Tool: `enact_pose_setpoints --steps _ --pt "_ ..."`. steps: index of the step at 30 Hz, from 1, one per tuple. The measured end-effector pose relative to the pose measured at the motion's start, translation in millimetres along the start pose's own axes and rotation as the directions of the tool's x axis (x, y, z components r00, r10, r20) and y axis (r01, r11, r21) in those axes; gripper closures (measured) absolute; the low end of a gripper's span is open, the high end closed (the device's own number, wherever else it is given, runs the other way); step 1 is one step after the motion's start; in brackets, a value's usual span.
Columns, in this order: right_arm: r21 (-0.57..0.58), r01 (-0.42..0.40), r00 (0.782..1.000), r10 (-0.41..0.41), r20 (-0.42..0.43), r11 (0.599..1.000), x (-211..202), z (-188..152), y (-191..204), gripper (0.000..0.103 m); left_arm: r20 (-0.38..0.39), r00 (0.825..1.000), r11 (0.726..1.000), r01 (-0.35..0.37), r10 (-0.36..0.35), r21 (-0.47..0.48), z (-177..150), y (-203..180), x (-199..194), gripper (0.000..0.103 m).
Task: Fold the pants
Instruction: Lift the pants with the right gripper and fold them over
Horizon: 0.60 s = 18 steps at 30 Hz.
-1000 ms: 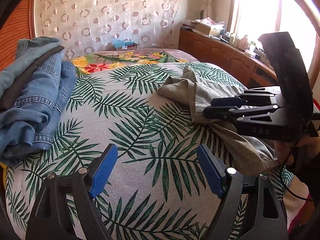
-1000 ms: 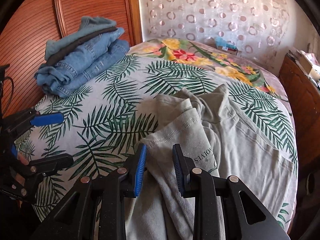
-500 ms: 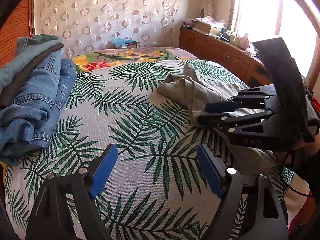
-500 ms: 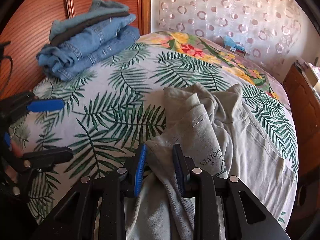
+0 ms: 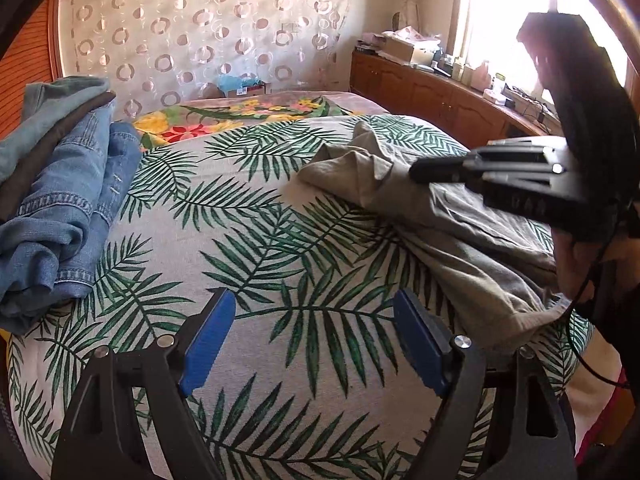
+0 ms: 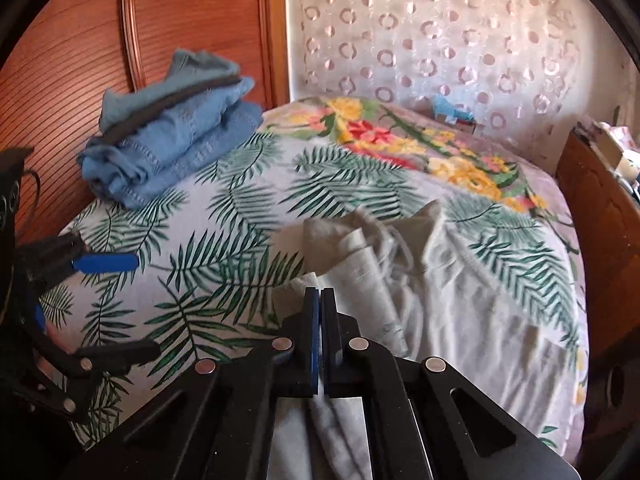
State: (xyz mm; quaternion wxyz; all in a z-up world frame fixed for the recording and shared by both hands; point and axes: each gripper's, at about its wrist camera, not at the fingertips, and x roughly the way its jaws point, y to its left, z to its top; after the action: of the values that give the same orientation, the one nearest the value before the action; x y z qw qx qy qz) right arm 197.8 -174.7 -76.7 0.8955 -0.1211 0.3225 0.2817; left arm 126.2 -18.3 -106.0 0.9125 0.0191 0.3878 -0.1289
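Observation:
Crumpled grey-beige pants (image 5: 472,240) lie on the right half of a palm-leaf bedspread (image 5: 240,220). In the right wrist view the pants (image 6: 460,280) spread to the right, and a fold of their near edge rises into my right gripper (image 6: 320,292). Its blue pads are pressed together on that fold. From the left wrist view the right gripper (image 5: 416,170) shows as a shut black beak over the pants, held by a hand. My left gripper (image 5: 314,304) hovers open over bare bedspread left of the pants, with nothing between its fingers; it also shows as the left gripper (image 6: 116,306) at the picture's left edge.
A stack of folded blue jeans (image 5: 60,200) rests at the bed's left side against the wooden headboard (image 6: 80,60). A floral blanket (image 6: 420,144) covers the far end. A cluttered wooden cabinet (image 5: 420,92) runs along the right wall under the window.
The right gripper's jaws, slightly apart around the pants' edge before, have come together on the cloth and lifted a little. The left gripper has not moved.

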Motion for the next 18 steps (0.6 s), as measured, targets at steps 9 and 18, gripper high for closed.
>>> enact_pose_setpoints --steps 9,18 --pt "0.071 0.089 0.995 -0.092 0.049 0.994 -36 -2 -38 0.102 0.0 1.0 1.0 0.018 -0.018 0.024 6 -14 3 0.021" --pt "0.122 0.23 0.971 -0.235 0.032 0.966 -48 -7 -81 0.103 -0.002 1.0 0.999 0.029 -0.029 0.041 6 -24 4 0.021"
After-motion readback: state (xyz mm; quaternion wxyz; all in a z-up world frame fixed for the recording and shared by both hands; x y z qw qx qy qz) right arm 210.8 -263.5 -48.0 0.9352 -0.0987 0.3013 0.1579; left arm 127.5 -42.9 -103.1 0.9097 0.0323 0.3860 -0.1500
